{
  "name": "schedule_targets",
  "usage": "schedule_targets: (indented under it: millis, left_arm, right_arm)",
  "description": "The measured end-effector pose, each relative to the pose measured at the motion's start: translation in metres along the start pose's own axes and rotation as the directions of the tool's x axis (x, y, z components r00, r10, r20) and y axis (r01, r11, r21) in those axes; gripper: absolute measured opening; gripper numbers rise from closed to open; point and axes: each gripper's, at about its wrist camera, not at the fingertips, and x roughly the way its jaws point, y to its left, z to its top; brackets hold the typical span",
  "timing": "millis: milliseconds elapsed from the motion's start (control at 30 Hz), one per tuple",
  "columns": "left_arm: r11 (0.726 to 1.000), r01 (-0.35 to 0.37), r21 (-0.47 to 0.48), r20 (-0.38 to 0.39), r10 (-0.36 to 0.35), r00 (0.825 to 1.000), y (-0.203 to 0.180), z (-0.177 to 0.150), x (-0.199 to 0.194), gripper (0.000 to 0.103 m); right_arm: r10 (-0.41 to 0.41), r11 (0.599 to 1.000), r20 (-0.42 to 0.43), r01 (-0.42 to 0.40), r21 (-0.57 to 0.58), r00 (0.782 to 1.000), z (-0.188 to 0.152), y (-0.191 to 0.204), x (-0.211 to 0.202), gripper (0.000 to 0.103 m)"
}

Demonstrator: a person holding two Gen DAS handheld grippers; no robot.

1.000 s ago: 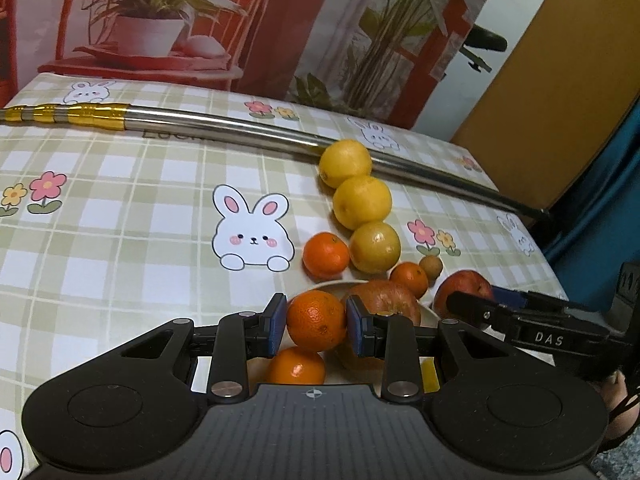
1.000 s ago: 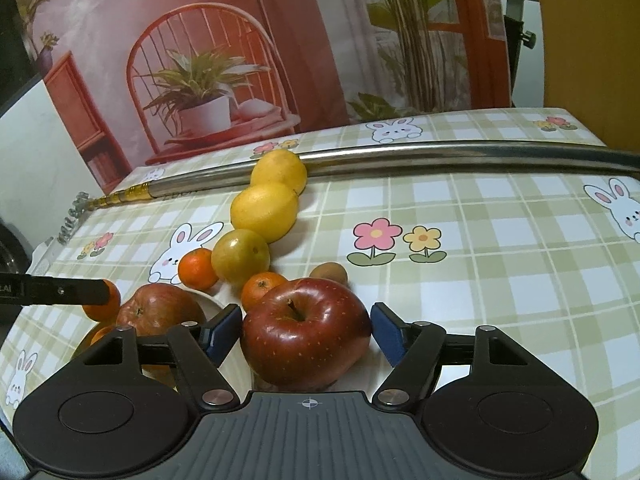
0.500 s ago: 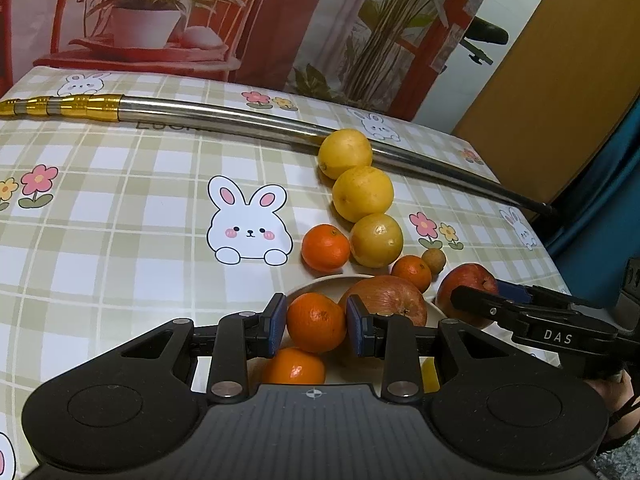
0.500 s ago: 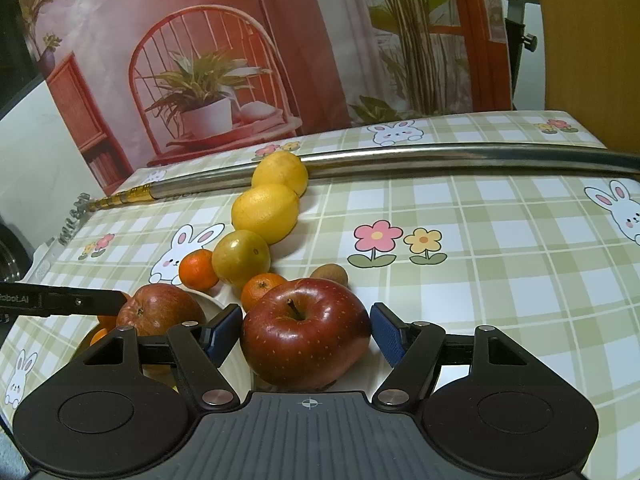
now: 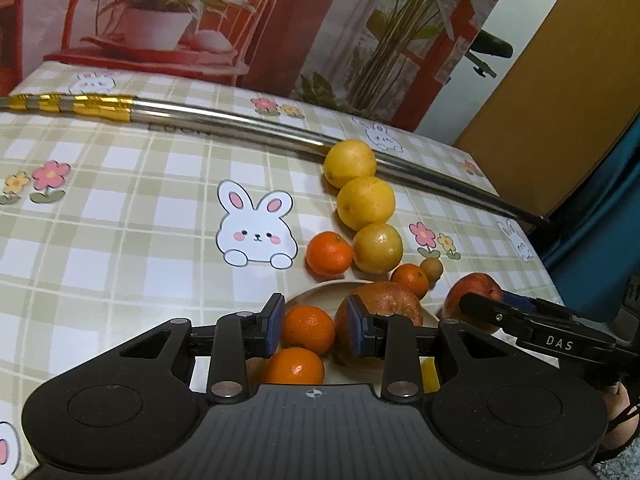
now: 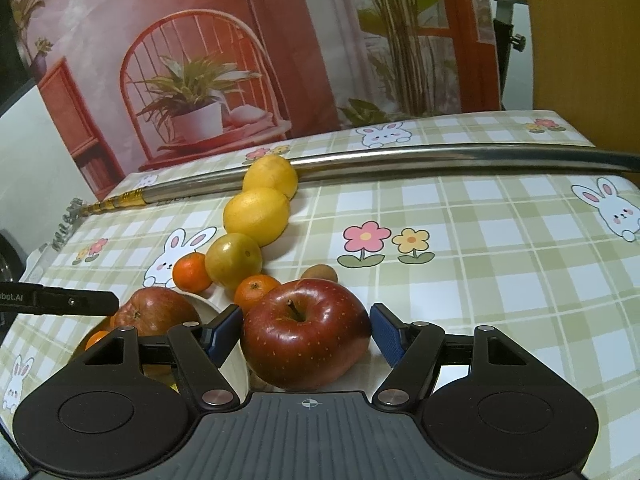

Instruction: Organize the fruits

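A shallow cream plate (image 5: 320, 289) sits at the near edge of the table and holds three fruits: a glossy mandarin (image 5: 309, 329), a second mandarin (image 5: 295, 367) just below it at 6 o'clock, and a large dull russet-red fruit (image 5: 385, 303) at 3 o'clock of them. The left gripper (image 5: 316, 330) straddles the upper mandarin, its blue ribbed pads set narrowly on either side; whether they press the peel I cannot tell.

The right gripper (image 6: 306, 330) brackets a dark red speckled apple (image 6: 304, 330), stem up, just off the plate's rim on the tablecloth (image 6: 480, 280). Its jaws stand apart: the right pad shows a clear gap from the skin, while the left pad sits close against it.

From the plate toward 12 o'clock, loose fruit runs in a line: a small orange (image 5: 410, 279), a brown kiwi (image 5: 432, 269), another mandarin (image 5: 329, 253), a yellow-green citrus (image 5: 377, 247) and two matte yellow lemons (image 5: 365, 203) touching one another, the far one (image 5: 349, 162) against a long polished steel rod (image 5: 240, 128) with a gold-banded end.

Open checked cloth lies wide at 9 to 11 o'clock in the left view and at 1 to 3 o'clock in the right view.
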Motion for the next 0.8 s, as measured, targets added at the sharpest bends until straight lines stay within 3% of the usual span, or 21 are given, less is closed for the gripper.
schedule_targets:
  millis: [500, 800]
  left_arm:
    - [0.996, -0.091, 0.019, 0.100, 0.089, 0.991, -0.002, -0.016, -0.075, 0.039]
    - [0.992, -0.122, -0.036, 0.168, 0.126, 0.978, 0.010, -0.038, -0.115, 0.039]
  right_arm:
    - [0.041, 0.998, 0.043, -0.039, -0.056, 0.998, -0.001, 0.034, -0.040, 0.066]
    - [0.129, 0.974, -0.026, -0.131, -0.182, 0.991, -0.014, 0.091, -0.048, 0.066]
